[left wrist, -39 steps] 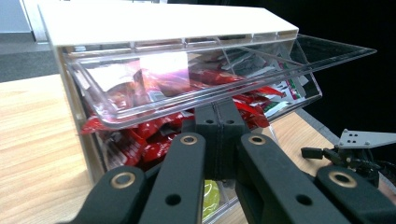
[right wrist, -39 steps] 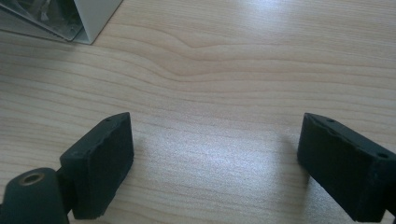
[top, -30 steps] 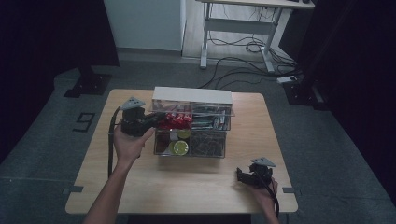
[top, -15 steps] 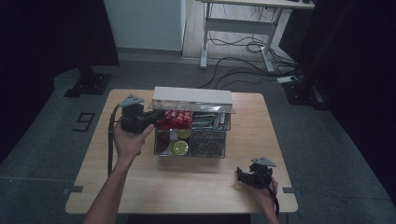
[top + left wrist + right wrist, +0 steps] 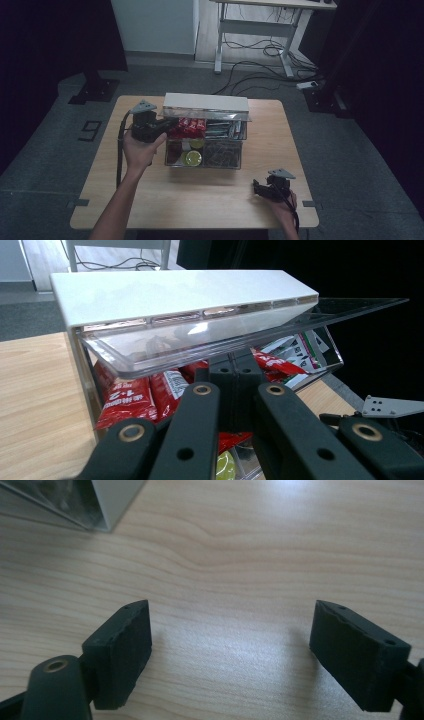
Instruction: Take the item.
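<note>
Reaching under the raised lid (image 5: 210, 335) toward red snack packets (image 5: 135, 397), the left claw (image 5: 235, 385) is kept closed, while the right claw (image 5: 230, 645), just narrowed, is rested apart on the bench (image 5: 280, 545).

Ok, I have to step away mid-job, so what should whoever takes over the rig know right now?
Left gripper: jaws shut, tips in the clear box at the red packets, under the raised white lid. I cannot tell if a packet is pinched.
Right gripper: low over the table near its front right corner, jaws open, just closing a little, nothing between them.
Done: the lid is up.
Left: probably lifting a packet out; none lies outside the box.
</note>
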Motion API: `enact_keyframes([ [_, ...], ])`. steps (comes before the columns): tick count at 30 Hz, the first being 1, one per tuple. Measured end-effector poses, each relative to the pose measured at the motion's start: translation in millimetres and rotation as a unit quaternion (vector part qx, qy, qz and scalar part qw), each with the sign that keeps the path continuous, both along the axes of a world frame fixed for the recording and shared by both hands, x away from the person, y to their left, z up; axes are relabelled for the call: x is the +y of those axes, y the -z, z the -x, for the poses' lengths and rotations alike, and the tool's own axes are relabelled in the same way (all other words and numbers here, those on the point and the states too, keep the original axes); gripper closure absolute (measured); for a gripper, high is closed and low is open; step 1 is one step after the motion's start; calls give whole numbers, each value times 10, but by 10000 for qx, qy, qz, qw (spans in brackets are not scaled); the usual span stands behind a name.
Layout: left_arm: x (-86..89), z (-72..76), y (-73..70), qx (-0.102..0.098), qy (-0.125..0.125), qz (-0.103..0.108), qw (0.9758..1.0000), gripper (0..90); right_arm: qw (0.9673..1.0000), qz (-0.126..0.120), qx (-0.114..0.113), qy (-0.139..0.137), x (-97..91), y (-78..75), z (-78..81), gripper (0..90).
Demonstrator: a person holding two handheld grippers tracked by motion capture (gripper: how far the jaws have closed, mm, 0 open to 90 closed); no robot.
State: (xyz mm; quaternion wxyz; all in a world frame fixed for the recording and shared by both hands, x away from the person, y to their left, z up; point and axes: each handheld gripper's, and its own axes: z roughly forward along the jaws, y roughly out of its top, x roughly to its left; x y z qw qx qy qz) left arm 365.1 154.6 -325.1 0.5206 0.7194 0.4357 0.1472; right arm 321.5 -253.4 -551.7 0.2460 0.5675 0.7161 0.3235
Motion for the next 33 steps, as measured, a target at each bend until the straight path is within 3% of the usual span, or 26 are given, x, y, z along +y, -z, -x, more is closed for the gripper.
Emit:
enact_keyframes([
  [4, -8, -7, -5, 3, 11, 9, 10000, 900, 9998, -170, -137, -15, -10, -108, 27, 200],
  [6, -10, -11, -5, 0, 18, -3, 10000, 900, 9991, -372, -184, -48, -28, -185, 45, 221],
  [15, -8, -23, -21, 38, 24, -11, 10000, 900, 9969, -570, -525, -136, -28, -465, 96, 263],
  [19, -23, -24, -37, 40, 19, -68, 10000, 900, 9945, -753, -710, -145, 18, -613, 118, 282],
  [24, -40, -23, -59, 31, 35, -102, 9999, 900, 9892, -882, -1114, -353, 82, -939, 152, 365],
  [26, -45, -24, -59, 33, 36, -99, 9999, 900, 9885, -904, -1149, -377, 95, -992, 155, 381],
  [27, -53, -24, -58, 30, 42, -99, 9999, 900, 9869, -921, -1234, -486, 127, -1094, 150, 415],
  [33, -54, -25, -61, 35, 51, -102, 9999, 900, 9843, -979, -1301, -674, 207, -1245, 117, 458],
])
